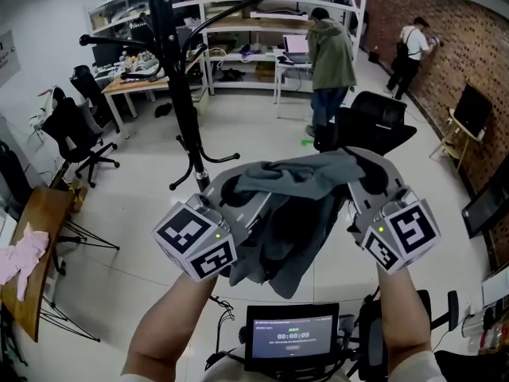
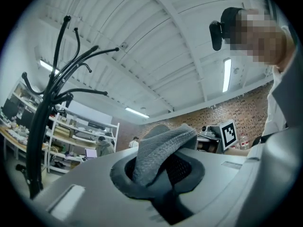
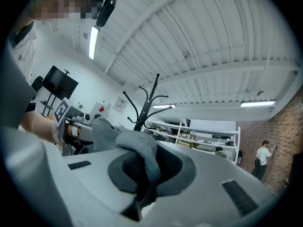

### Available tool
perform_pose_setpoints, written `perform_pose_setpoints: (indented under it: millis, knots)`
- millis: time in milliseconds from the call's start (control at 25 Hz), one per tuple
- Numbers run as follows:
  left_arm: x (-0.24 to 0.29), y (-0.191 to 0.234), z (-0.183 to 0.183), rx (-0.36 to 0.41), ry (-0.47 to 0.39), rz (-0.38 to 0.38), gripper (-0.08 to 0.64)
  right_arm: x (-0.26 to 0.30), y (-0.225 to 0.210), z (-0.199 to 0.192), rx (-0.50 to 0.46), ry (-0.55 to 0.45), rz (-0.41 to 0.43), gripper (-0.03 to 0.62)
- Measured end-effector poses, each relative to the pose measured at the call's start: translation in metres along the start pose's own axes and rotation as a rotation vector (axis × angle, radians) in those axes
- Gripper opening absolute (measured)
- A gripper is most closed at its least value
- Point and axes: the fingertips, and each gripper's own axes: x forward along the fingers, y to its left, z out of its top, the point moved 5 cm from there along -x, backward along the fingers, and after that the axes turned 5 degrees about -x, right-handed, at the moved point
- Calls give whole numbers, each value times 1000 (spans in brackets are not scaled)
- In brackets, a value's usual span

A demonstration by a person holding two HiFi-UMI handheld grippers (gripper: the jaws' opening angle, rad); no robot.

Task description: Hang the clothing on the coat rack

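Observation:
A grey garment [image 1: 294, 205] hangs in folds between my two grippers, held up in front of me. My left gripper [image 1: 238, 201] is shut on its left part; the cloth [image 2: 161, 148] bunches out of the jaws. My right gripper [image 1: 362, 183] is shut on its right part, where the fabric [image 3: 135, 150] folds over the jaws. The black coat rack [image 1: 179, 78] stands ahead to the left on the floor, its curved hooks [image 2: 71, 65] rising above. In the right gripper view the rack [image 3: 144, 103] shows behind the cloth. The garment is clear of the rack.
A black office chair [image 1: 370, 122] stands just beyond the garment. A person in a green jacket [image 1: 330, 58] stands at a desk by the white shelves [image 1: 262, 14]; another person [image 1: 409, 50] is by the brick wall. Chairs [image 1: 75, 130] and a wooden table [image 1: 32, 253] lie left.

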Motion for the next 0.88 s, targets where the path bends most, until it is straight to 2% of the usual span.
perform_pose_setpoints:
  millis: [360, 680, 880]
  knots:
    - [-35, 47, 39, 52, -24, 84, 57, 72, 30, 27, 13, -72, 54, 8]
    - [-41, 78, 65, 93, -50, 176, 55, 122, 34, 53, -22, -146, 157, 8]
    - [-45, 95, 86, 130, -77, 264, 55, 157, 30, 68, -30, -205, 229, 8]
